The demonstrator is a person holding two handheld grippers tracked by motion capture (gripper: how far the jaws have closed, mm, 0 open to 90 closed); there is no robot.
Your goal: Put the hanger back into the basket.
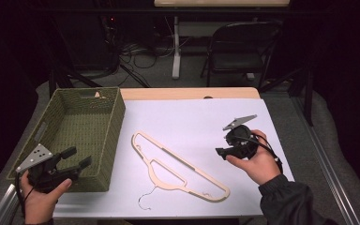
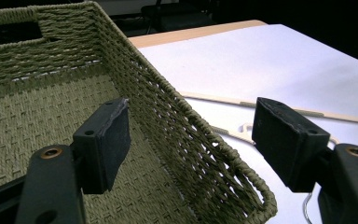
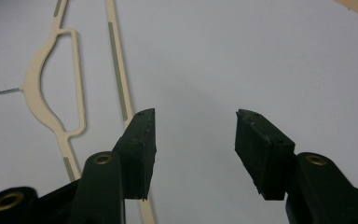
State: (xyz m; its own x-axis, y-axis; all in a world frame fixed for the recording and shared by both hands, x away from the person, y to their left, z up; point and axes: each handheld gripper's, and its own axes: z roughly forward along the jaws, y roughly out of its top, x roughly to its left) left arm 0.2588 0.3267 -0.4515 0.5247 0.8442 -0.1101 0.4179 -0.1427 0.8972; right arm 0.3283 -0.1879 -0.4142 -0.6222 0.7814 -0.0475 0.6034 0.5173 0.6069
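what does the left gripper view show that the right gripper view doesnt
The left gripper view alone has the green woven basket, seen from just above its near corner with one jaw over its inside and the other outside its wall, plus the table's wooden edge.

The right gripper view alone has the hanger's arched middle opening and its wire hook.

Both share the cream hanger, the white table cover, and an open pair of black jaws holding nothing.
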